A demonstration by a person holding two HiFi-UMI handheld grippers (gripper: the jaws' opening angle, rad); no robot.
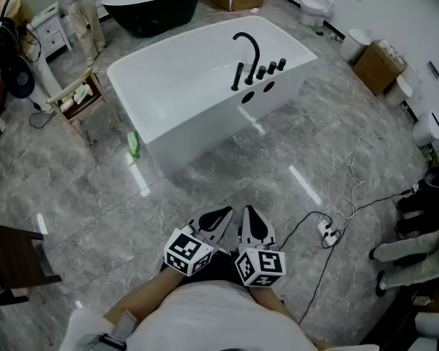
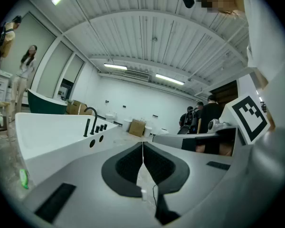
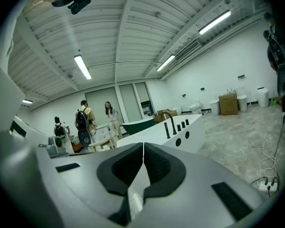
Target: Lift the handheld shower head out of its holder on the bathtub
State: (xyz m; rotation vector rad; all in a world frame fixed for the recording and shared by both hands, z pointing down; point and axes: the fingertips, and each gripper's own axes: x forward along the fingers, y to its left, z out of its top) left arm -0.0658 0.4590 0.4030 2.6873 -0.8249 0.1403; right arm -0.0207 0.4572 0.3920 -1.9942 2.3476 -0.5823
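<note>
A white bathtub (image 1: 168, 101) stands in the middle of the marble floor. On its right rim a black curved faucet (image 1: 247, 46) rises beside the slim black handheld shower head (image 1: 238, 77), which stands upright in its holder next to a row of black knobs (image 1: 271, 69). Both grippers hover low near my body, far from the tub. My left gripper (image 1: 221, 213) is shut and empty, and so is my right gripper (image 1: 249, 210). The left gripper view has the tub (image 2: 47, 137) and shower head (image 2: 88, 127) ahead left. The right gripper view shows the shower head (image 3: 167, 129) ahead right.
A green bottle (image 1: 134, 143) lies at the tub's left corner, near a wooden rack (image 1: 80, 97). A power strip with cables (image 1: 328, 229) lies on the floor at right. A black tub (image 1: 150, 6), cardboard boxes (image 1: 379, 64), toilets and standing people ring the room.
</note>
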